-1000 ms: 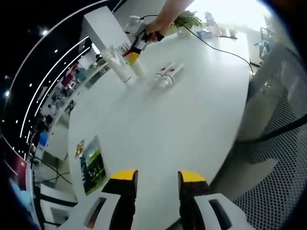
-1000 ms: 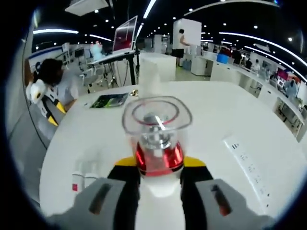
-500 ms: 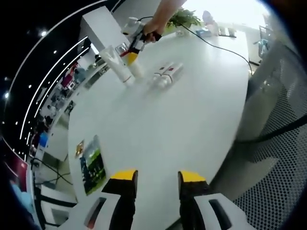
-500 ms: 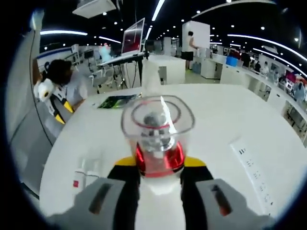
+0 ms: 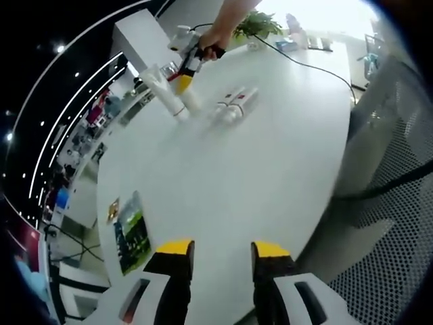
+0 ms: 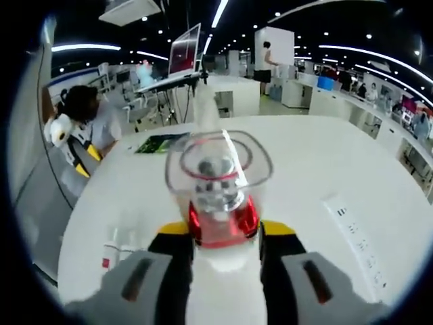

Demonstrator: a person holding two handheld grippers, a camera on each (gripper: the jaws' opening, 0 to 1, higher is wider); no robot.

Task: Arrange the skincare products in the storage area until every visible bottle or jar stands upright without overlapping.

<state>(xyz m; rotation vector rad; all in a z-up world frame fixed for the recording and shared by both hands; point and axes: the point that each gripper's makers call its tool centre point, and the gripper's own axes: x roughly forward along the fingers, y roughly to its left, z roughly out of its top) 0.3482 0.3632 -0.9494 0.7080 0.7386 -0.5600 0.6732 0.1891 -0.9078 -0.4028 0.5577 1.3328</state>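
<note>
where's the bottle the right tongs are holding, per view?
Left gripper view: bottle upper left of centre, far across the table, held by the right tongs, beside the standing tube.
Right gripper view: bottle dead centre, clear cap toward the camera, between the jaws.
Shared landmark: green leaflet on the table.

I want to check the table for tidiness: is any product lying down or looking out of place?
Yes. Two small white bottles with red labels lie flat side by side on the white table, not upright. The right claw holds a bottle with a red collar.
</note>
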